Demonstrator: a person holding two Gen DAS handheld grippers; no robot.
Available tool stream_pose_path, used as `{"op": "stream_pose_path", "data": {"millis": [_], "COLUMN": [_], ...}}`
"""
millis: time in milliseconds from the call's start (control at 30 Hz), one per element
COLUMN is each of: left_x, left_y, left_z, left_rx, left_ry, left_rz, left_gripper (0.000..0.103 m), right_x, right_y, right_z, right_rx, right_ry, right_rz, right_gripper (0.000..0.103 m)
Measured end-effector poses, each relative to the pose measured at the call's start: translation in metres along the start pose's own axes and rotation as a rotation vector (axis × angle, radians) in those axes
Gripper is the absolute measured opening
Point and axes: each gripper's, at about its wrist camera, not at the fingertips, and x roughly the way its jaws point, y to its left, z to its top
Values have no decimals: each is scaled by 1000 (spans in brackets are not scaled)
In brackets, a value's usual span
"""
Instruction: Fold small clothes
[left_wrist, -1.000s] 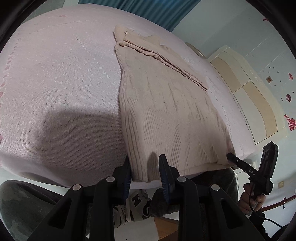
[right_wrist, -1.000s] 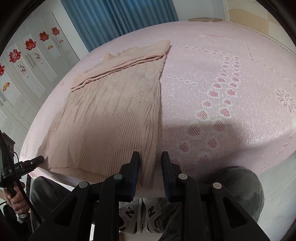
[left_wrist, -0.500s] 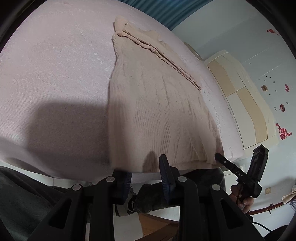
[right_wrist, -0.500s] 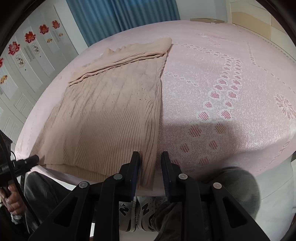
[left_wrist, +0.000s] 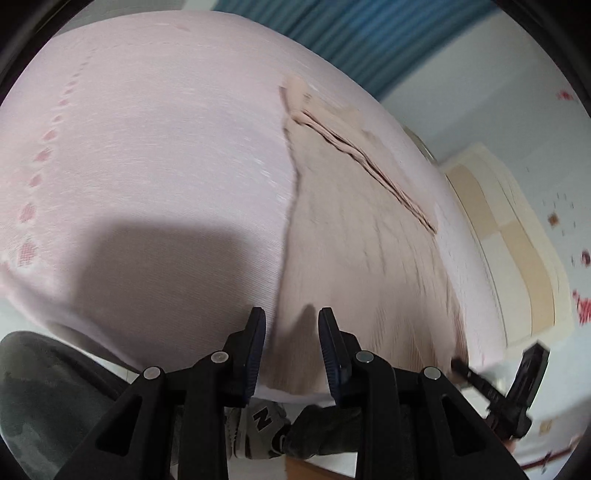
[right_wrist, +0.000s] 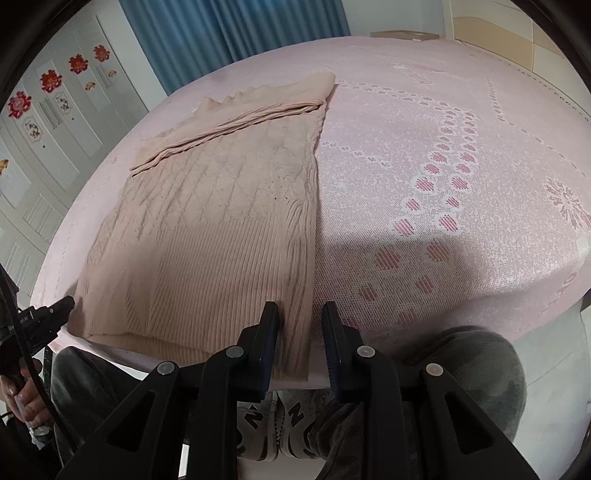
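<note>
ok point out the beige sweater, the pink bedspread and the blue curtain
beige sweater (right_wrist: 207, 236), right wrist view, middle of the knit body
pink bedspread (right_wrist: 461, 122), right wrist view, bare patterned part
blue curtain (right_wrist: 221, 29), right wrist view, pleated middle

A pink bedspread with a woven pattern of red-and-white blossoms covers the bed and fills most of both views. Blue curtains hang at 12 o'clock in the right wrist view, beside white wardrobe doors at 10 o'clock carrying red flower decals. A cream and tan panelled headboard stands at 3 o'clock in the left wrist view. At 6 o'clock, grey sneakers and dark camouflage trousers show below the mattress edge.
</note>
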Motion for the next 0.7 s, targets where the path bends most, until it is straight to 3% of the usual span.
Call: {"op": "stream_pose_path", "data": {"millis": [233,333,500,700], "left_x": [15,17,18,19], "left_y": [-9,-19,-20,-22], "left_z": [-2,-6,-15,-17], "left_rx": [39,89,100,98], "left_ry": [67,68,124,138], "left_rz": [-47,-33,-128,-145], "left_gripper": [27,27,27,28], "right_x": [0,0,0,-1], "right_y": [3,7,6,5], "right_z": [0,-1,-2,-4], "right_rx": [13,0,8,20], "right_ry": [0,1,13,19], "right_rz": [-4,-9,11,21], "right_gripper": [31,32,32,32]}}
